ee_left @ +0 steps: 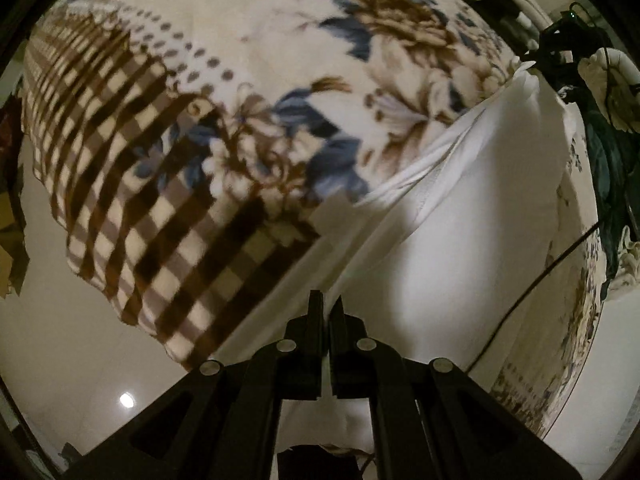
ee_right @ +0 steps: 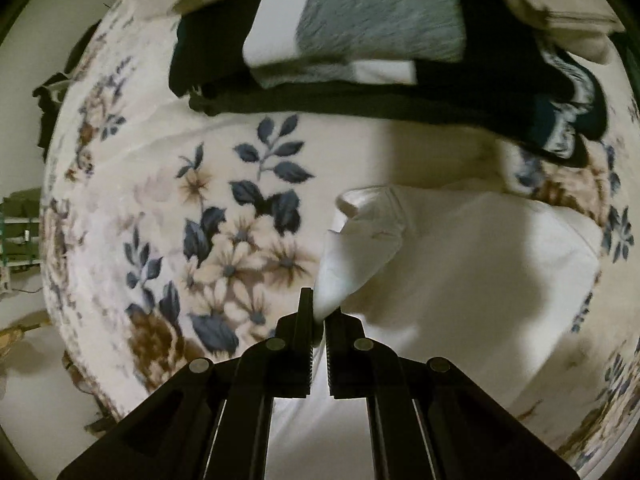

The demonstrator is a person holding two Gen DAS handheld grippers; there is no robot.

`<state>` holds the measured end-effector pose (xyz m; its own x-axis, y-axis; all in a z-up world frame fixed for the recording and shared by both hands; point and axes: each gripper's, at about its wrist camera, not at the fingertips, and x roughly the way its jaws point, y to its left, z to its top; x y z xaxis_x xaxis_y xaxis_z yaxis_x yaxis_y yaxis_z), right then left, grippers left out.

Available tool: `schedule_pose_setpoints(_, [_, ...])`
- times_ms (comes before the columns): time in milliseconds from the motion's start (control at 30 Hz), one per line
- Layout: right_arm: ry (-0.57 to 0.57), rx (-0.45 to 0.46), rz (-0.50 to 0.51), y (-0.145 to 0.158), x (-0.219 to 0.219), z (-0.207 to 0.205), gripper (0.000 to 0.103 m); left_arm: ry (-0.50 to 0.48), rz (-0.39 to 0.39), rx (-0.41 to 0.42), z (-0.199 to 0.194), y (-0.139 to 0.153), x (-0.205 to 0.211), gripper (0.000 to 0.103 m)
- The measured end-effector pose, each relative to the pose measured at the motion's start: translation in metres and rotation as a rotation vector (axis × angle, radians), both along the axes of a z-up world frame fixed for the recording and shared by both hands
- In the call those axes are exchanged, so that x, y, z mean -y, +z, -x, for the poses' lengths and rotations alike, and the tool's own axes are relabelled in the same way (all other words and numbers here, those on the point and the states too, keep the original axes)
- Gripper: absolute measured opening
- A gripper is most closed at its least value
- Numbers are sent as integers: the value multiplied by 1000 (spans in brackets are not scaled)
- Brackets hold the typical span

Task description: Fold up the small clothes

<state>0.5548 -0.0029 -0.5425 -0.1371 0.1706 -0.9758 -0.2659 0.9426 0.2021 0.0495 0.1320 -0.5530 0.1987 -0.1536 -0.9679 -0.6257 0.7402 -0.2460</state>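
Observation:
A white garment (ee_left: 472,216) lies on a floral blanket (ee_left: 280,60) on a bed. My left gripper (ee_left: 327,304) is shut on an edge of the white garment, which stretches taut up and to the right. In the right wrist view the white garment (ee_right: 472,272) lies spread on the floral blanket (ee_right: 168,208). My right gripper (ee_right: 320,304) is shut on a bunched corner of it, lifted off the blanket.
A stack of folded clothes (ee_right: 380,48), dark, grey and white, sits at the far side of the bed. The blanket's checked border (ee_left: 132,184) hangs over the bed edge above a pale floor (ee_left: 60,344). A dark cable (ee_left: 532,292) crosses the blanket on the right.

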Motion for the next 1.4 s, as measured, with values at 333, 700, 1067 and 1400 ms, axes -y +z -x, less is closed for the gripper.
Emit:
schedule_pose_setpoints(333, [-164,-144,-211,-13,12,-16,33,45,156,-30,15,-10,-30,23])
schedule_pose_setpoints(700, [-121,-72,-133,49,156,87,55,11,198,38,20,10,-40,65])
schedule_pose_setpoints(1067, [-119,-435,-112,-36,216,367,55,-197,44,-122,3,-17,15,6])
schedule_pose_setpoints(1400, [-234,-502,29,-56,239,480,0,-320,157,-150,-14,-35,7,8])
